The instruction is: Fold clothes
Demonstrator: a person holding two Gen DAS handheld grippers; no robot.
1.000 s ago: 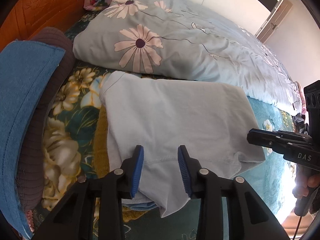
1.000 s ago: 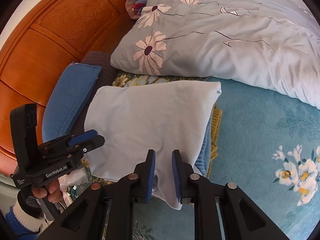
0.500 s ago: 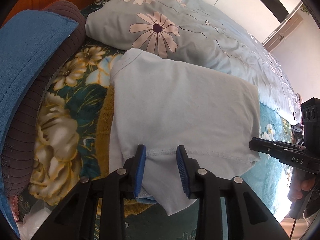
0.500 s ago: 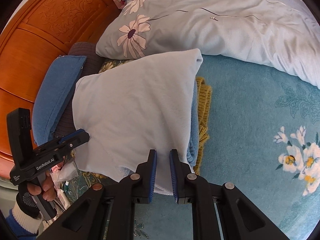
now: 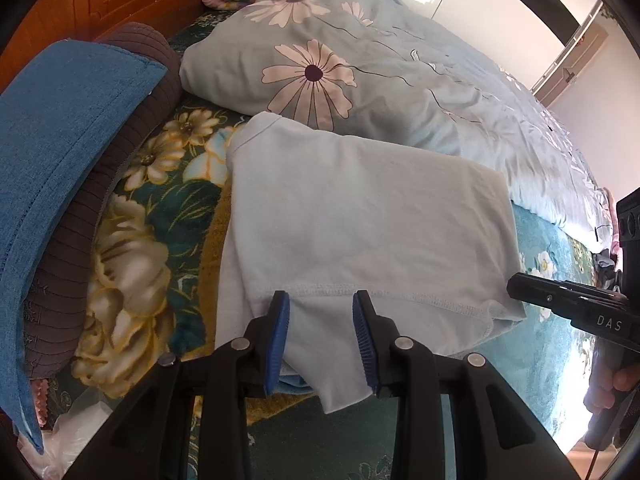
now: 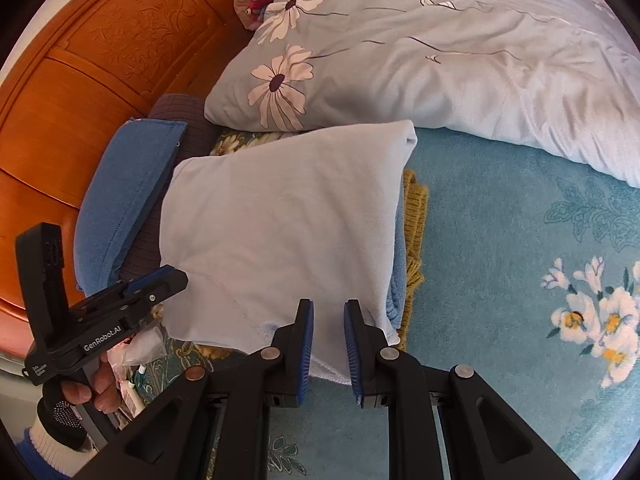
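Observation:
A pale blue folded garment (image 5: 360,224) lies on top of a stack of folded clothes on the bed; it also shows in the right wrist view (image 6: 280,220). My left gripper (image 5: 322,338) is open, its blue pads either side of the garment's near hem. My right gripper (image 6: 328,340) is open a little, with the garment's near corner lying between its pads. Under the garment I see a blue layer (image 6: 394,292) and a mustard knit (image 6: 416,216).
A floral duvet (image 5: 360,72) lies bunched behind the stack. A blue cushion (image 5: 60,152) on a brown one (image 5: 120,152) leans on the wooden headboard (image 6: 80,80) to the left. A teal flowered blanket (image 6: 520,260) covers the bed. Plastic bags (image 5: 76,432) lie by the edge.
The right gripper's jaws have opened from a narrow grip on the garment's corner. The garment has settled flat on the stack. Both grippers have drawn back slightly.

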